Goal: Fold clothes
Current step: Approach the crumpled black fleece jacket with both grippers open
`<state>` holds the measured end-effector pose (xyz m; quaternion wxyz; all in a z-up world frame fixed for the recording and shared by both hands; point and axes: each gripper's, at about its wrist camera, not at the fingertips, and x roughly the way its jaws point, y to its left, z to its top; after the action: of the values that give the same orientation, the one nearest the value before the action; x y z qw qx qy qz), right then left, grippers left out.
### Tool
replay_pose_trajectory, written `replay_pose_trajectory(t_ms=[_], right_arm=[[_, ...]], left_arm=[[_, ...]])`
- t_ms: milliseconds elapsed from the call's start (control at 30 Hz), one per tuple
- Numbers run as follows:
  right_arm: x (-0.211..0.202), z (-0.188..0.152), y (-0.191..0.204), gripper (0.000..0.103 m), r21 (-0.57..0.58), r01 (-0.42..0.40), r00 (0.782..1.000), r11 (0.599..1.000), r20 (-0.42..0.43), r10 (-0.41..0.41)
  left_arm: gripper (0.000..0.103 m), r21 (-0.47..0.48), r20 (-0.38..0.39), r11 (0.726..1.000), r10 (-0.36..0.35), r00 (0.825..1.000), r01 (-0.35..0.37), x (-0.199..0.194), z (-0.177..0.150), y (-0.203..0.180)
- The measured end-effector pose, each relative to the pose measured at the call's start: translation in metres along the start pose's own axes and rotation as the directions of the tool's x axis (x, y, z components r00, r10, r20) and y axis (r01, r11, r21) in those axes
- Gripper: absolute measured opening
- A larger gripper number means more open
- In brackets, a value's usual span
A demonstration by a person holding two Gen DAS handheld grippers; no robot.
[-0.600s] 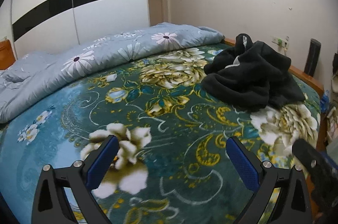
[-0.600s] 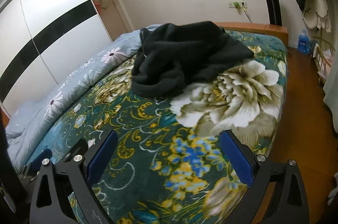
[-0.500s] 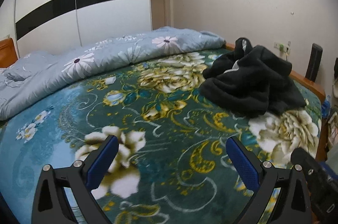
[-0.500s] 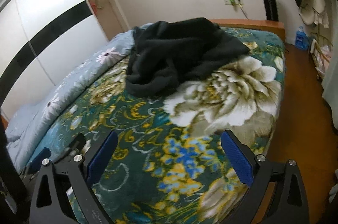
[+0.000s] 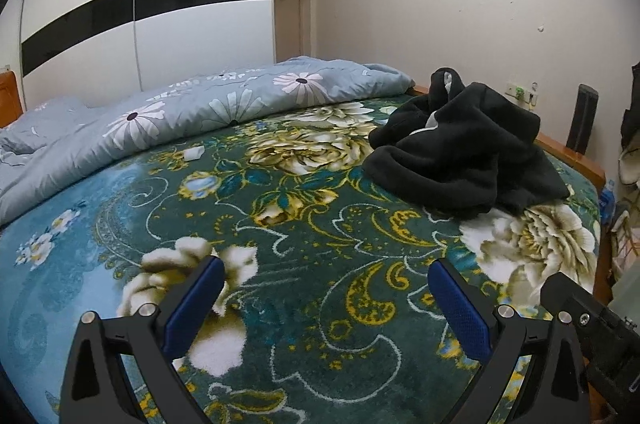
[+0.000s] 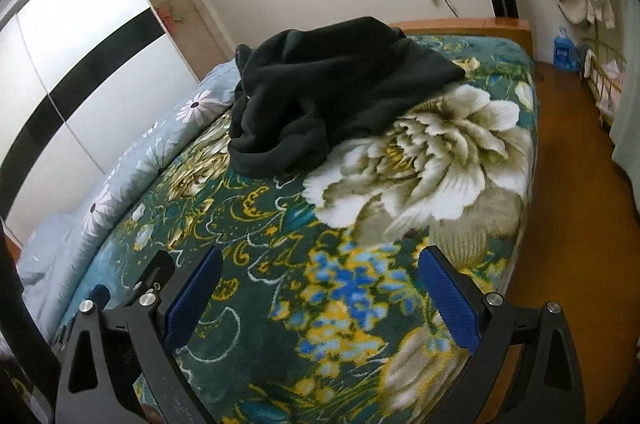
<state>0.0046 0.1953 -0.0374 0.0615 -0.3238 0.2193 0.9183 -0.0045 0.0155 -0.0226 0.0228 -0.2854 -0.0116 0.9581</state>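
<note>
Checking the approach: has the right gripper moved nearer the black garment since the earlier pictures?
Yes. In the right wrist view the black garment sits lower and larger against the right gripper.

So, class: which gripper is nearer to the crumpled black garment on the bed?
Probably right, narrowly. The right gripper faces the black garment almost straight ahead; from the left gripper it lies ahead and off to the right. Both are open and well short of it.
</note>
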Motion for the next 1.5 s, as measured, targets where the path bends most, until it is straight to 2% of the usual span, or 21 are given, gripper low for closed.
replay_pose_trajectory(t_ms=[200,367,933,1500], right_arm=[[-0.005,-0.004,0.006,0.099,-0.009,-0.027,0.999,1.000,0.026,0.027],[-0.007,-0.003,0.005,0.099,0.007,-0.036,0.998,0.999,0.046,0.035],[-0.014,-0.004,0.013,0.100,0.017,-0.076,0.992,0.997,0.100,0.074],[-0.012,-0.010,0.020,0.101,0.052,-0.081,0.991,0.995,0.113,0.075]], left_arm=[[0.103,-0.003,0.042,0.999,-0.052,0.998,0.052,-0.008,0.000,0.005],[0.103,0.007,0.041,0.997,-0.078,0.996,0.077,-0.011,0.002,0.006],[0.103,0.023,0.058,0.999,-0.032,0.998,0.031,-0.021,0.011,0.012],[0.103,-0.008,0.011,0.998,-0.055,0.998,0.055,-0.013,0.012,0.023]])
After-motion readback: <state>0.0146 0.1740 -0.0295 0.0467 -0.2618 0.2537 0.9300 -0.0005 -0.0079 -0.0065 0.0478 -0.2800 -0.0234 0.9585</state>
